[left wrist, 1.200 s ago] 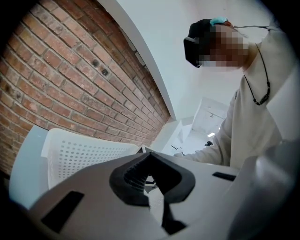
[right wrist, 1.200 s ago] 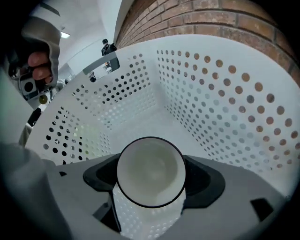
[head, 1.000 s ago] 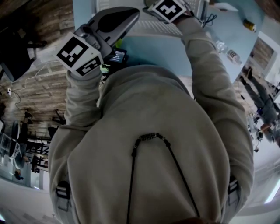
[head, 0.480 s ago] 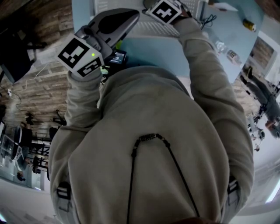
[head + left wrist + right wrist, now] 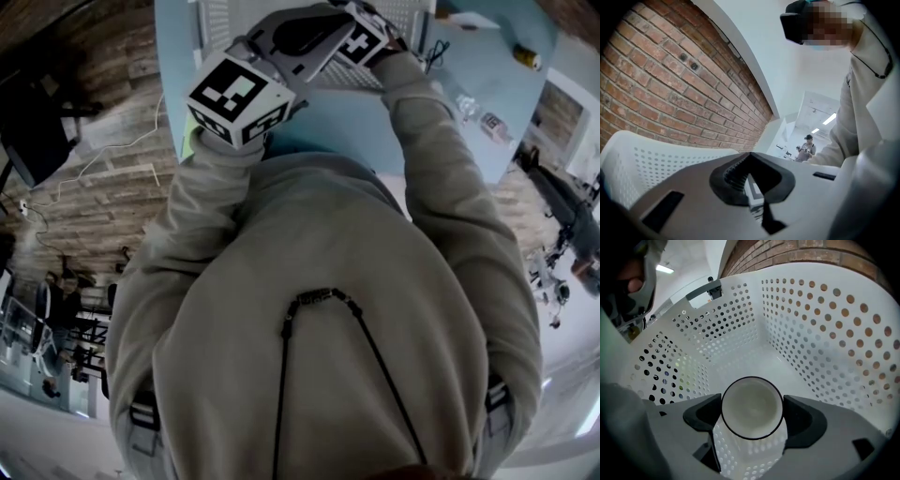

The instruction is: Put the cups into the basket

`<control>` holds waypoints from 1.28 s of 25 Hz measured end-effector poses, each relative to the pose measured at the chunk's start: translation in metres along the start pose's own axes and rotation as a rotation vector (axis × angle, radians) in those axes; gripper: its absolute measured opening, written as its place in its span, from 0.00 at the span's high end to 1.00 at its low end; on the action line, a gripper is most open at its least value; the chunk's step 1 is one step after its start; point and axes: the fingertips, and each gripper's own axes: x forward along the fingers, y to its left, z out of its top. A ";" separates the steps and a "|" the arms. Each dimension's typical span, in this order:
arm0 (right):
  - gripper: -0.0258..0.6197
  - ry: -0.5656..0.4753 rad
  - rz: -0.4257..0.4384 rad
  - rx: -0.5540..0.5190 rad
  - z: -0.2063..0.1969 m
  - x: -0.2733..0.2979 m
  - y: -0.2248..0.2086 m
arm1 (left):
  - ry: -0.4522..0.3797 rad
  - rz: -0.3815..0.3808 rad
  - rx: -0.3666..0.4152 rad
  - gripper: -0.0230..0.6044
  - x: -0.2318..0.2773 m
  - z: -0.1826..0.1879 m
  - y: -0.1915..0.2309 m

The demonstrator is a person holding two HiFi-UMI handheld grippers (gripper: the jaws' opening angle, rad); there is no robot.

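In the right gripper view a white cup (image 5: pixel 752 408) with a thin dark rim sits between the black pads (image 5: pixel 701 417) of my right gripper (image 5: pixel 752 420), which is shut on it. The cup hangs inside the white perforated basket (image 5: pixel 825 333), above its floor. In the head view the right gripper's marker cube (image 5: pixel 361 42) is at the basket (image 5: pixel 220 19), with the jaws hidden. My left gripper (image 5: pixel 750 166) points upward beside the basket's rim (image 5: pixel 642 164), its pads together and nothing held. Its cube (image 5: pixel 239 94) shows above the light blue table.
The basket stands at the far side of the light blue table (image 5: pixel 347 112). A small bottle (image 5: pixel 492 124), a yellow object (image 5: pixel 527 58) and a cable (image 5: pixel 436 47) lie at the table's right. A brick wall (image 5: pixel 656 79) rises behind the basket. Another person (image 5: pixel 806 146) stands far off.
My left gripper has swung right and forward, close beside the right gripper at the basket. The right gripper has shifted only slightly.
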 end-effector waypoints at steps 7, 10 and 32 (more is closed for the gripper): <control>0.34 -0.025 0.008 0.016 0.002 -0.006 0.000 | -0.021 0.014 0.001 0.97 0.003 0.014 0.017; 0.34 -0.028 0.011 0.018 0.002 -0.007 0.001 | -0.015 0.017 0.003 0.97 0.002 0.012 0.015; 0.84 -0.377 -0.206 0.105 0.037 -0.142 0.013 | -0.070 0.017 0.044 0.97 -0.045 0.032 -0.041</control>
